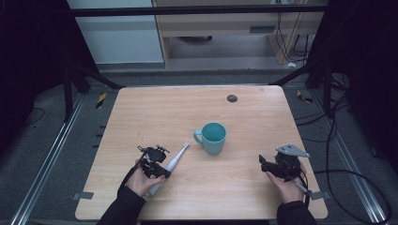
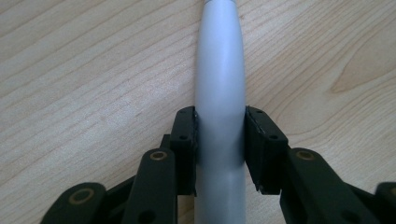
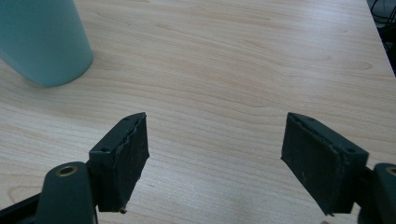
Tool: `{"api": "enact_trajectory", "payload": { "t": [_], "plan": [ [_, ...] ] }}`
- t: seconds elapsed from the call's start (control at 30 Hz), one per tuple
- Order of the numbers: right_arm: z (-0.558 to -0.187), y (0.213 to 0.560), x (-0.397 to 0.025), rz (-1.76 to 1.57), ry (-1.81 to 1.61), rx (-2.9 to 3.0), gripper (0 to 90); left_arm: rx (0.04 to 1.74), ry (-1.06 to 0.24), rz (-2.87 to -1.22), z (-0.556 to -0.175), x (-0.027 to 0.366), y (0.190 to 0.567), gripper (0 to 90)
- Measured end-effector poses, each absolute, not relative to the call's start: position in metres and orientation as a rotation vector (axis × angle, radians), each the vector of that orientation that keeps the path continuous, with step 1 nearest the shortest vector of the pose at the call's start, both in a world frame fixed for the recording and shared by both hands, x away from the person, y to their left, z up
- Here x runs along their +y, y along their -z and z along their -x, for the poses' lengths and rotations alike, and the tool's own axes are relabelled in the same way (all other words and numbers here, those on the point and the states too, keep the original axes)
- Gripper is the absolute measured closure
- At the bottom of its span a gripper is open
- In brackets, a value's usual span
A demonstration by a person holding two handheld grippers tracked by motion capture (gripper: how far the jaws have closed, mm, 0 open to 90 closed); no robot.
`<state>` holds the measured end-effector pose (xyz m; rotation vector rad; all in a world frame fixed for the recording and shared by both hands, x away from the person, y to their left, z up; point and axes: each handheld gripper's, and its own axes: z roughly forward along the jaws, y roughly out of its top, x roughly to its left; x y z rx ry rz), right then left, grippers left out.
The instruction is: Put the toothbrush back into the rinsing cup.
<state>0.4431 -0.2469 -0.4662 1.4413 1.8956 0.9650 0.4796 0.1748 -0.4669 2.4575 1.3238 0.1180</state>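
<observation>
A white electric toothbrush (image 1: 176, 157) lies flat on the wooden table (image 1: 187, 108), its brush head pointing toward a teal mug (image 1: 213, 138). My left gripper (image 1: 164, 169) is shut on the toothbrush's handle; in the left gripper view both pads press the grey-white handle (image 2: 219, 70) from either side, low over the wood. The mug stands upright at mid-table, handle to its left. My right gripper (image 1: 264, 164) hovers to the mug's right, open and holding nothing. In the right gripper view its jaws (image 3: 215, 154) stand wide apart over bare wood, with the mug (image 3: 42, 42) at the upper left.
A small dark round disc (image 1: 232, 98) sits near the table's far edge. Grey tape tabs mark the near corners (image 1: 84, 195). Cables trail on the floor to the right (image 1: 347, 173). Metal rails run along both sides of the table.
</observation>
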Motion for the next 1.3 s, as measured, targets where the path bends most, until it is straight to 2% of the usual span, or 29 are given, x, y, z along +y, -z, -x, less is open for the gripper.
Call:
{"api": "enact_trajectory", "payload": {
  "t": [0.2, 0.67, 1.0, 1.3],
  "plan": [
    [-0.443, 0.466, -0.247, -1.441, -0.966, 1.894, 22.8, 1.299, -0.129, -2.472, -0.478, 0.177, 0.465, 66.0],
    [-0.443, 0.466, -0.248, -1.448, -0.971, 1.885, 22.4, 1.315, -0.265, -2.324, -0.477, 0.204, 0.428, 65.9],
    [-0.441, 0.466, -0.247, -1.437, -0.978, 1.862, 20.7, 1.305, -0.424, -2.095, -0.487, 0.224, 0.382, 65.9],
    [-0.440, 0.465, -0.245, -1.417, -0.995, 1.858, 19.6, 1.270, -0.532, -1.938, -0.505, 0.210, 0.368, 66.0]
  ]
}}
